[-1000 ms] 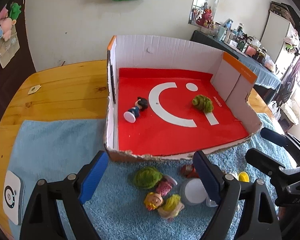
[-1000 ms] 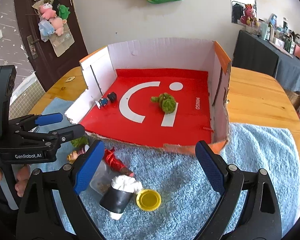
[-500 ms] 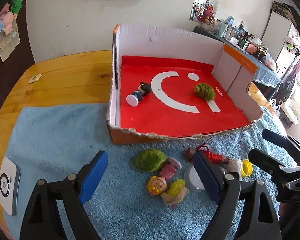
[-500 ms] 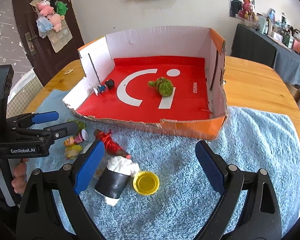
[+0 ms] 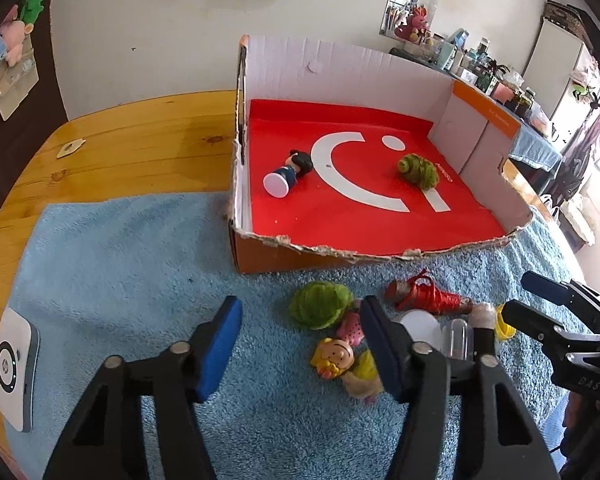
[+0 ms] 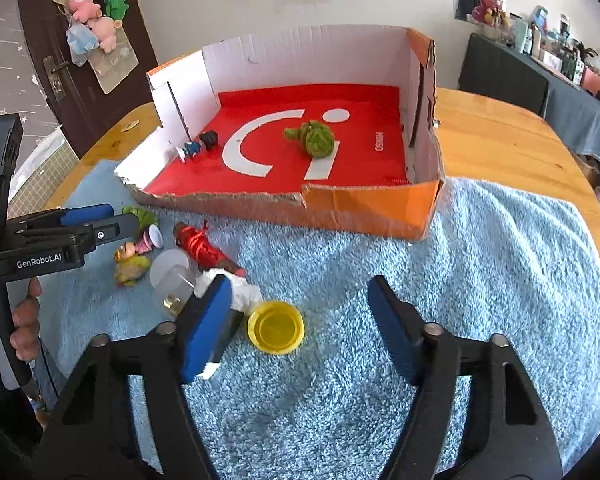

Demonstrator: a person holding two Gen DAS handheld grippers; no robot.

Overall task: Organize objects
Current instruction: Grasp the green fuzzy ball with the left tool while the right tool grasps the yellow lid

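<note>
Closing from wide to about half, empty, the left gripper [image 5: 296,344] and right gripper [image 6: 300,324] now hang lower over toys [image 5: 340,356] beside the box [image 5: 380,256], suggesting pickups.

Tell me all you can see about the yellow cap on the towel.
The yellow cap is a small round lid, plastic by its look, lying with its hollow side up on the blue towel. It lies in front of the cardboard box, outside it, between the closing right gripper fingers, which do not press it.
</note>
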